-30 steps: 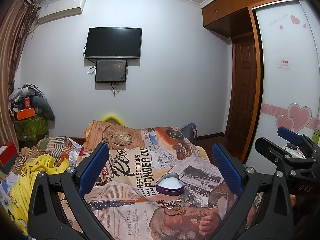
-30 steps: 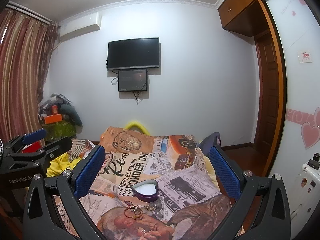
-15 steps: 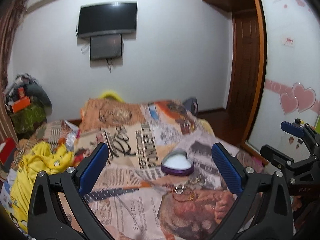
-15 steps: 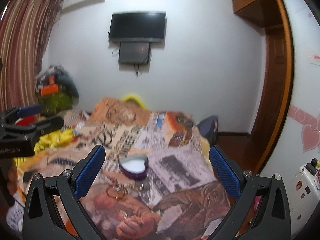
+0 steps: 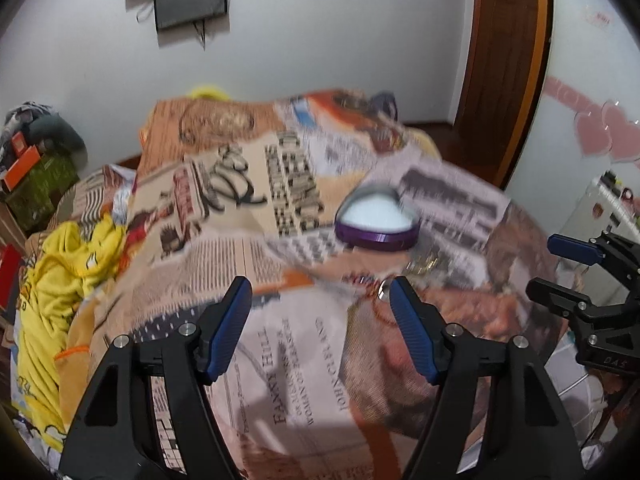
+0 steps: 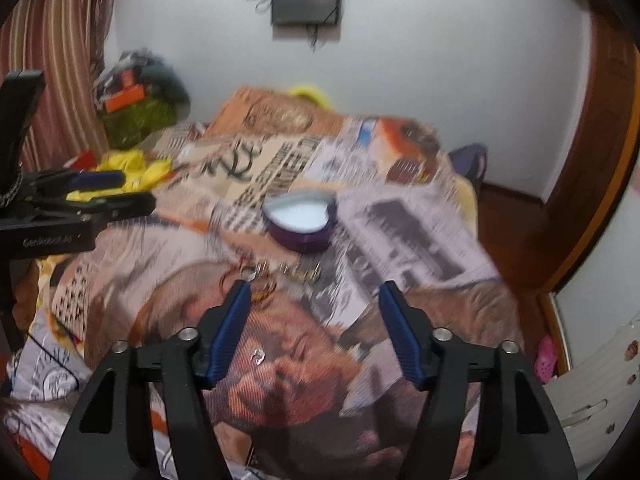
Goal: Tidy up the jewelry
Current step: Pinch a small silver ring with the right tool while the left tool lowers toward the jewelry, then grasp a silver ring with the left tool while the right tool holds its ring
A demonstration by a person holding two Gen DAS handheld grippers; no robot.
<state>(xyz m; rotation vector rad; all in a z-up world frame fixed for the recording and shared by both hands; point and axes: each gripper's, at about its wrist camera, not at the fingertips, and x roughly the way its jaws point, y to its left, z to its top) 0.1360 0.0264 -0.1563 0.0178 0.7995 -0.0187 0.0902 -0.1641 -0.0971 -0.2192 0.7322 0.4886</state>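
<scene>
A purple heart-shaped box [image 5: 376, 222] with a white inside lies open on the newspaper-print bedspread; it also shows in the right wrist view [image 6: 301, 222]. A small pile of gold bangles and chains [image 6: 276, 274] lies just in front of it, blurred in the left wrist view [image 5: 400, 280]. A small silver ring [image 6: 257, 357] lies nearer. My left gripper [image 5: 320, 328] is open and empty above the bedspread, left of the pile. My right gripper [image 6: 314, 330] is open and empty, hovering just short of the jewelry.
A yellow garment [image 5: 64, 280] lies bunched on the bed's left side. Clutter sits by the striped curtain [image 6: 64, 60]. A wooden door [image 5: 504, 60] and a white wardrobe [image 5: 592, 92] stand at the right. Beyond the bed's right edge is wooden floor [image 6: 516, 232].
Both grippers have tilted down and moved forward over the bed, closer to the box and jewelry. Both jaws have narrowed but remain open.
</scene>
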